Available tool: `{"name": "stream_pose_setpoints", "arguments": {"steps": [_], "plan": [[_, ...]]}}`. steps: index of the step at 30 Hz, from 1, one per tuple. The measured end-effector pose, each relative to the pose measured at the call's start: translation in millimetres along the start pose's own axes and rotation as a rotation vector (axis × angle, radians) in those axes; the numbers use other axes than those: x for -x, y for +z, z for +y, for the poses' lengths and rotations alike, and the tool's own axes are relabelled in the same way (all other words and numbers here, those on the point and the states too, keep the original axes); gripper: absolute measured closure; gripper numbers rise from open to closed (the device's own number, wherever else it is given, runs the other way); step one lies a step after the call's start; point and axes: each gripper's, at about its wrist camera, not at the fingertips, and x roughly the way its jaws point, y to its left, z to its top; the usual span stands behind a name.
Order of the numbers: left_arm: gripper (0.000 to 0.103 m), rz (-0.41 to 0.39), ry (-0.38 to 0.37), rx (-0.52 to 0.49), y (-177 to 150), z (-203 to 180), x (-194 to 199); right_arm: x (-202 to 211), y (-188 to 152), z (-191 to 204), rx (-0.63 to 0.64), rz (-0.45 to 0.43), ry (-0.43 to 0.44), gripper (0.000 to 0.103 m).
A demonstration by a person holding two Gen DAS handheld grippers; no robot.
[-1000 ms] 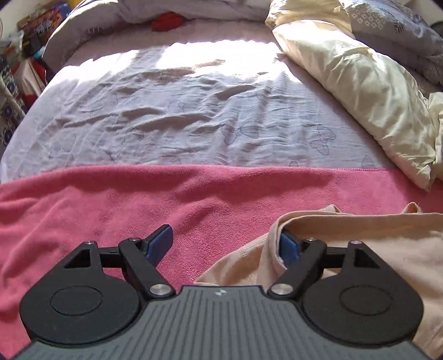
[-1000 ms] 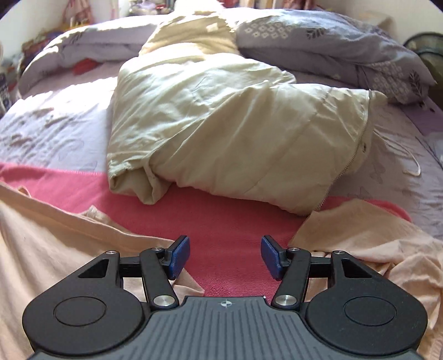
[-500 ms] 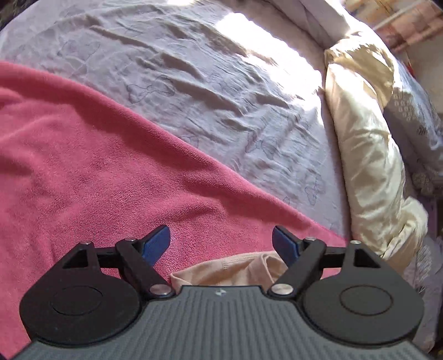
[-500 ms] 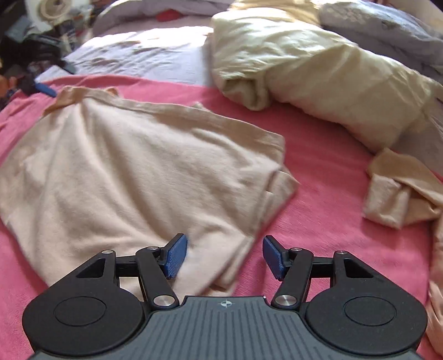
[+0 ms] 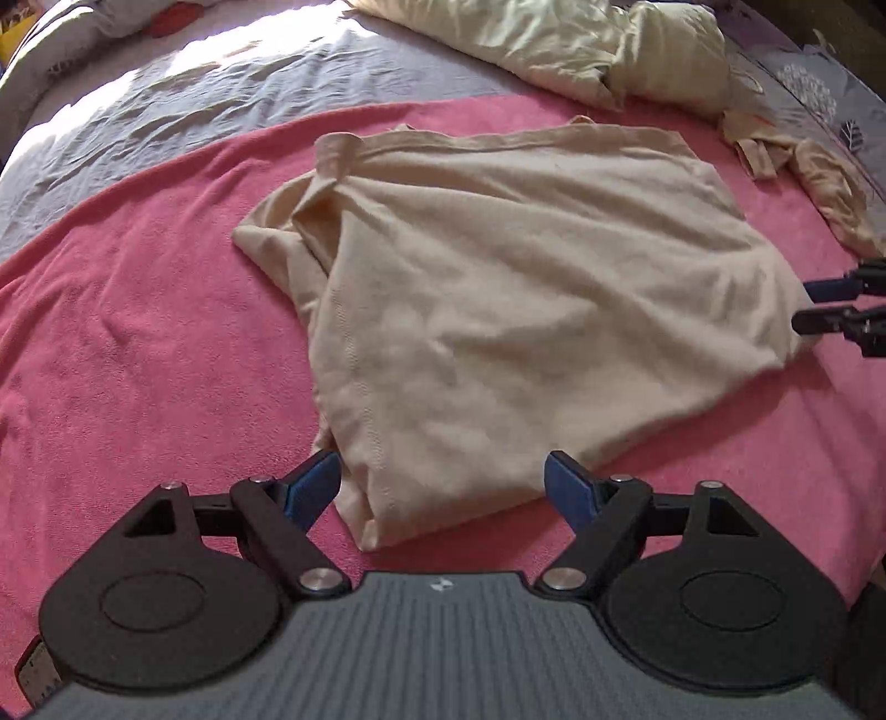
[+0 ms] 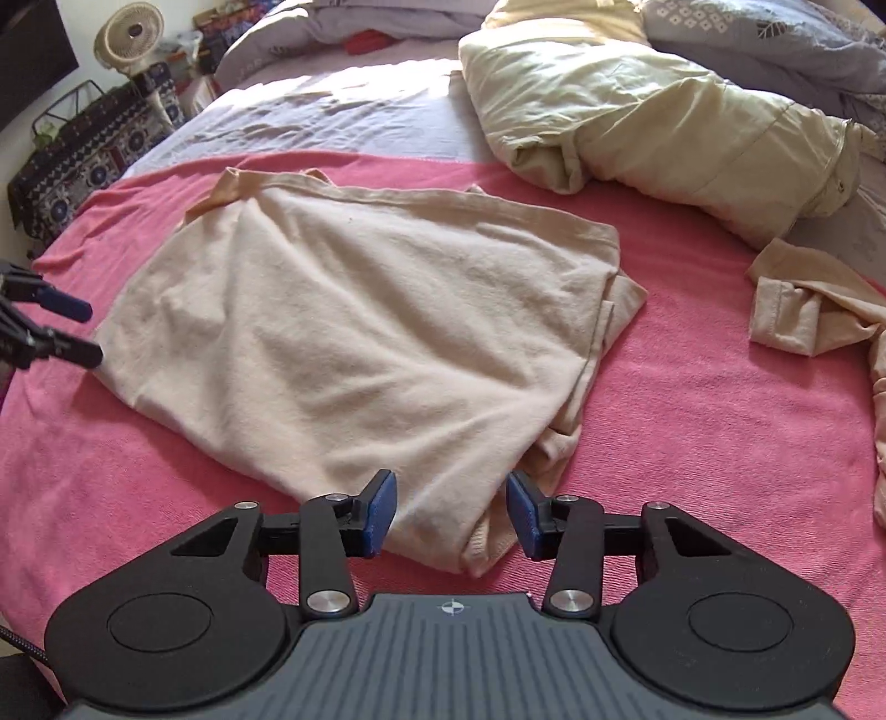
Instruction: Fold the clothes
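Observation:
A beige garment (image 5: 526, 310) lies loosely folded on the pink blanket (image 5: 138, 343). My left gripper (image 5: 443, 487) stands open at the garment's near corner; a fold of the cloth lies between its blue pads (image 5: 313, 487) without being pinched. My right gripper (image 6: 451, 512) hovers over another corner of the same garment (image 6: 354, 332). Its jaws are closing, with the hem lying between the pads (image 6: 382, 507), which do not press on it. Each gripper shows in the other's view: the right gripper (image 5: 811, 304) at the cloth's right edge, the left gripper (image 6: 83, 329) at its left edge.
A crumpled cream quilt (image 6: 664, 122) lies behind the garment, and a second beige garment (image 6: 803, 310) sits bunched at the right. Grey sheet (image 5: 194, 111) covers the bed beyond the blanket. A fan (image 6: 130, 41) and patterned clutter (image 6: 83, 160) stand beside the bed at left.
The left gripper swung from the blanket's edge to the garment's near corner, still wide. The right gripper's jaws have narrowed around the other corner.

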Motion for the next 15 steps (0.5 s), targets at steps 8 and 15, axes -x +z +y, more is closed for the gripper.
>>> {"name": "stream_pose_setpoints", "arguments": {"steps": [8,15], "plan": [[0.013,0.068,0.088,0.011,-20,0,-25,9,-6,-5,0.043,0.064,-0.041,0.097],[0.019,0.036,0.145,0.059,-22,6,0,19,-33,-47,-0.066,0.194,-0.212,0.098]]}}
